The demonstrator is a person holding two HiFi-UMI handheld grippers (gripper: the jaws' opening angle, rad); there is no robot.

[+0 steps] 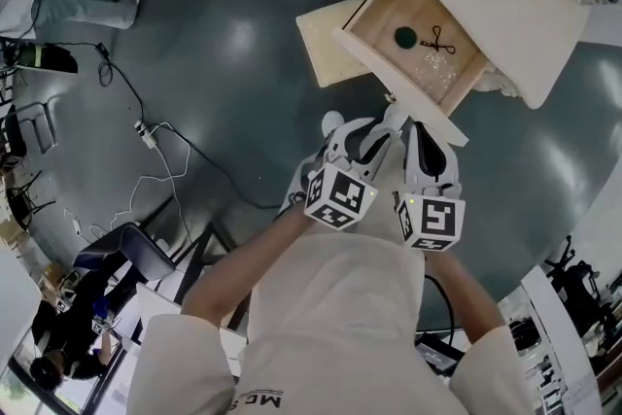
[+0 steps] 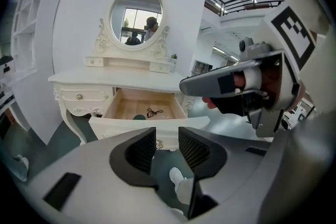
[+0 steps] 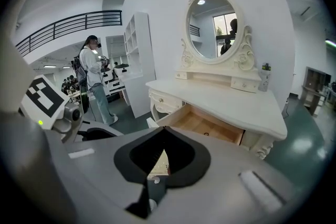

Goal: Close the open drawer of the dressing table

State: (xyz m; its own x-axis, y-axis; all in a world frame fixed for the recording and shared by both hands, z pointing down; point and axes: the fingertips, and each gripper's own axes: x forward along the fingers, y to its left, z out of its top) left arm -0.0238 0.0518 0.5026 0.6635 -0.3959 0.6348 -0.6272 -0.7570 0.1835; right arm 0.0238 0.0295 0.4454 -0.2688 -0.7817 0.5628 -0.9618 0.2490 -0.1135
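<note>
Now | open drawer just ahead of claws | left claw released; right claw clenched, empty

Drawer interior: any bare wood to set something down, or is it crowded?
Free: the drawer has bare wood along its left side wall, left of the dark green round thing. Crowded: centre, where that sits beside a black looped item.

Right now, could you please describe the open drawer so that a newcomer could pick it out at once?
Look for the white dressing table with the oval mirror. Just under its top, one drawer stands pulled out, its bare wooden inside showing a dark round thing and a black looped item; the knobbed drawer beside it is shut.
</note>
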